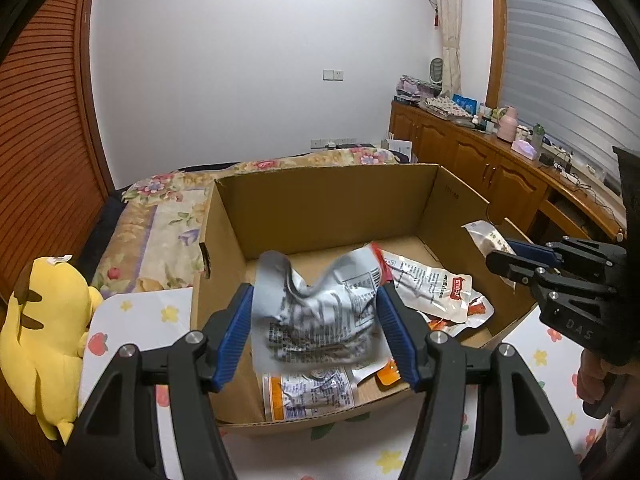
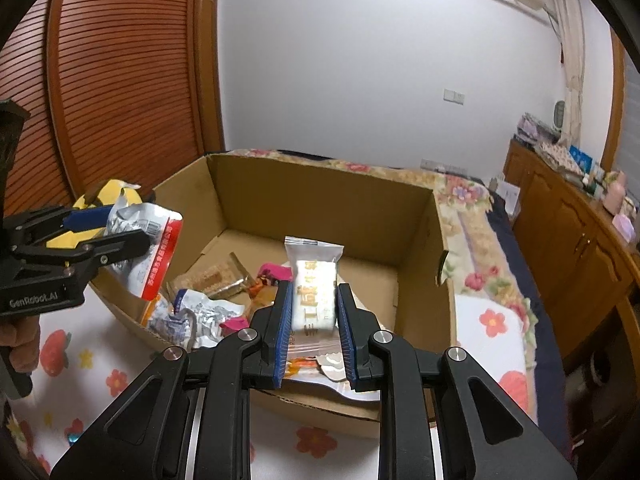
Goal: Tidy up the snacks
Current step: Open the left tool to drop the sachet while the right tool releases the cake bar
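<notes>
An open cardboard box rests on a flower-print cloth. My left gripper is shut on a crumpled silver snack bag over the box's near edge; the same gripper and bag show at the left of the right wrist view. My right gripper is shut on a white wrapped snack bar above the box's near side. It appears at the right with its bar. Several packets lie on the box floor.
A yellow plush toy sits left of the box. A floral blanket covers the bed behind. A wooden cabinet with clutter runs along the right, and slatted wooden doors stand at the left. A hand holds the right gripper.
</notes>
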A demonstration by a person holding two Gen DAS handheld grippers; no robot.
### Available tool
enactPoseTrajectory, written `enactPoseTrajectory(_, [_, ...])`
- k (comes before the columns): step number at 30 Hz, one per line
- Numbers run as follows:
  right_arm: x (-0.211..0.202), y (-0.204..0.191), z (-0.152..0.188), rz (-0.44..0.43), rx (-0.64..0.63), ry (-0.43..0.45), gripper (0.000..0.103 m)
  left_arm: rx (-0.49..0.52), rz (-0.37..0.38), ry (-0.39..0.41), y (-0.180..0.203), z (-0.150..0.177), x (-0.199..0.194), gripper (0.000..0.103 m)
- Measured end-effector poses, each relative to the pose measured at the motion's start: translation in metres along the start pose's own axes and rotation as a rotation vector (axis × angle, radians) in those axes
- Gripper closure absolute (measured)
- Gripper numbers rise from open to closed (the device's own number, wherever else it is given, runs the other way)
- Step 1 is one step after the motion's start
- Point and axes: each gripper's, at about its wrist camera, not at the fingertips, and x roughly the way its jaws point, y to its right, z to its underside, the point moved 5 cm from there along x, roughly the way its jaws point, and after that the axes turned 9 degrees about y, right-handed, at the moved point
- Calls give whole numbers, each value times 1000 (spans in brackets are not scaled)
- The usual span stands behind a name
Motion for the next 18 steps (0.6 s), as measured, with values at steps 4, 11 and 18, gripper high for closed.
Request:
enactPoseTrajectory(4, [5, -2, 2, 3, -4, -14, 83, -7, -7, 4, -1, 0, -1, 41])
enactPoseTrajectory(11, [14, -6, 4, 0, -2, -30, 82, 1, -4, 22, 0, 2, -9, 32])
enactPoseTrajectory(18, [14, -6, 7, -9, 2, -29, 81, 15, 4, 44, 4, 3, -20, 26])
